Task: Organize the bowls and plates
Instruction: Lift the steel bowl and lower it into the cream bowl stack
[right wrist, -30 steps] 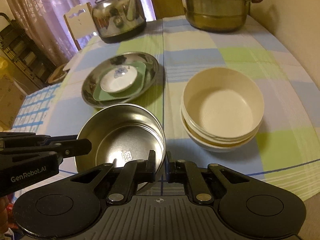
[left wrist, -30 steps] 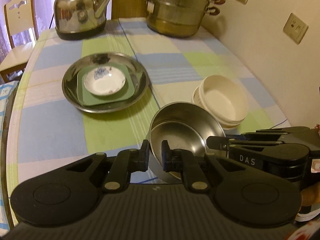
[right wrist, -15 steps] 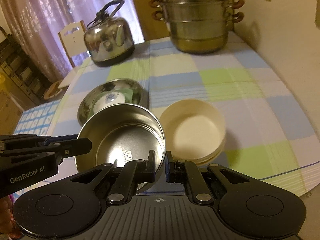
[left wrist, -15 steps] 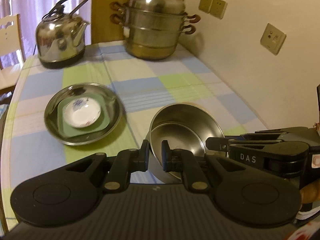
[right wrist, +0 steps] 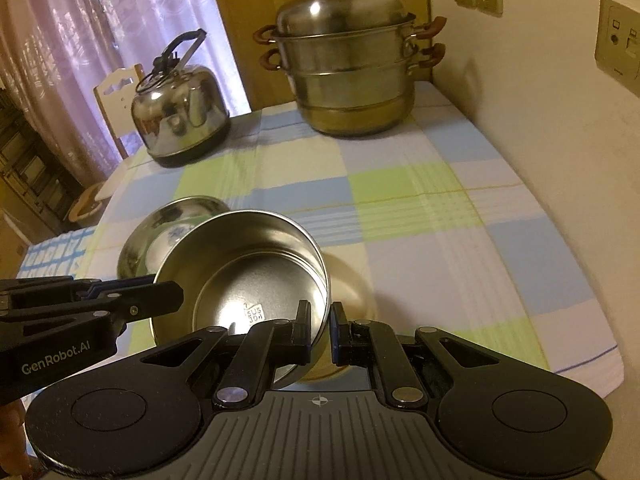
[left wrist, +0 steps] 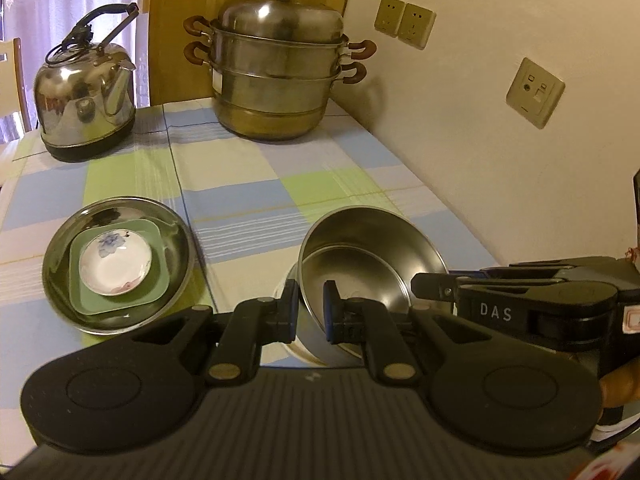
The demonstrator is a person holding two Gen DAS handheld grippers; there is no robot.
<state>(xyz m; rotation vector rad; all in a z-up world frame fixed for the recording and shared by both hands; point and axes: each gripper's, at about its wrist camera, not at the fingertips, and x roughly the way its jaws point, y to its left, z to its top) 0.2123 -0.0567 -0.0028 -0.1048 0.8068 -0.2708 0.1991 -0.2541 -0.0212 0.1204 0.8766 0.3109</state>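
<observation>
The steel bowl (left wrist: 372, 264) is clamped by its rim on two sides: the left gripper (left wrist: 311, 312) and the right gripper (right wrist: 320, 326) are each closed on the wall. Under it, cream bowls (right wrist: 352, 292) are largely hidden. Left of the jaws, a steel plate (left wrist: 56, 280) is seen holding a green dish (left wrist: 156, 240) and a saucer (left wrist: 116, 266). Beyond, a kettle (left wrist: 86, 96) and a steamer (left wrist: 276, 80) are set on the table (left wrist: 280, 168).

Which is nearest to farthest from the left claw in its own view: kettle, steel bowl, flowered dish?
1. Steel bowl: clamped in the left claw.
2. Flowered dish: left, mid-table.
3. Kettle: far left, table's back edge.
</observation>
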